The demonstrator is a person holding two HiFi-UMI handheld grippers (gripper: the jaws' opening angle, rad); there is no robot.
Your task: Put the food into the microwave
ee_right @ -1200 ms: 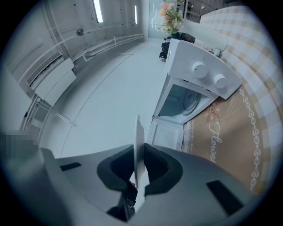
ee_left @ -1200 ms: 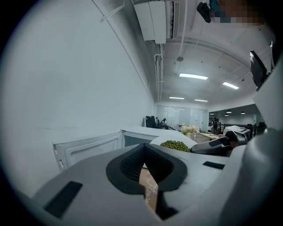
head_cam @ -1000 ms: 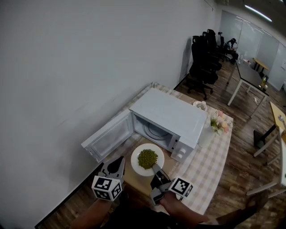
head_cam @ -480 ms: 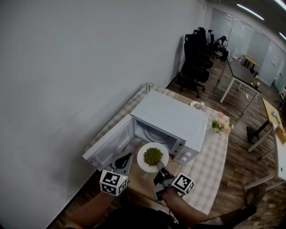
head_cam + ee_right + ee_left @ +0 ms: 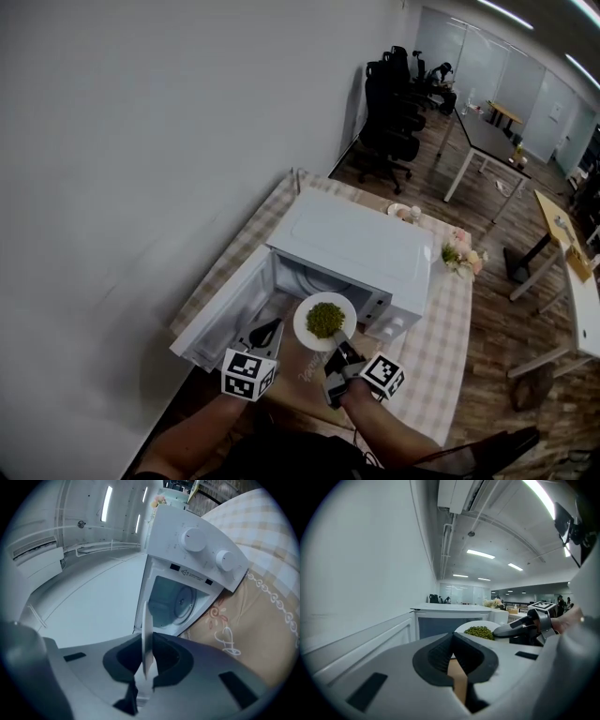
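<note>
- You are pinching the near rim of the plate [image 5: 146,634] with the right gripper [image 5: 146,662]. The thin white edge is standing upright between its dark ribbed pads.
- You are holding the left gripper [image 5: 453,654] with its jaws pressed together on nothing, just left of the plate.
- The food [image 5: 325,320], a low mound of small green pieces, is sitting in the middle of the plate. The plate is hanging in the air just before the mouth of the microwave [image 5: 356,246], not yet inside.
- You are judged to be in the carry-in step. The next move is calling for a level plate, a straight pass into the cavity to the right of the open door [image 5: 217,314], and a gentle set-down on the round glass turntable [image 5: 180,601] before letting go.
- The plate is looking smooth, rigid and shallow, so a pinch on one edge is likely leaving it prone to tipping. The loose food would probably roll off.
- The microwave is a white, hard-edged box with two round knobs [image 5: 193,539], standing on a soft checked tablecloth [image 5: 450,323].
</note>
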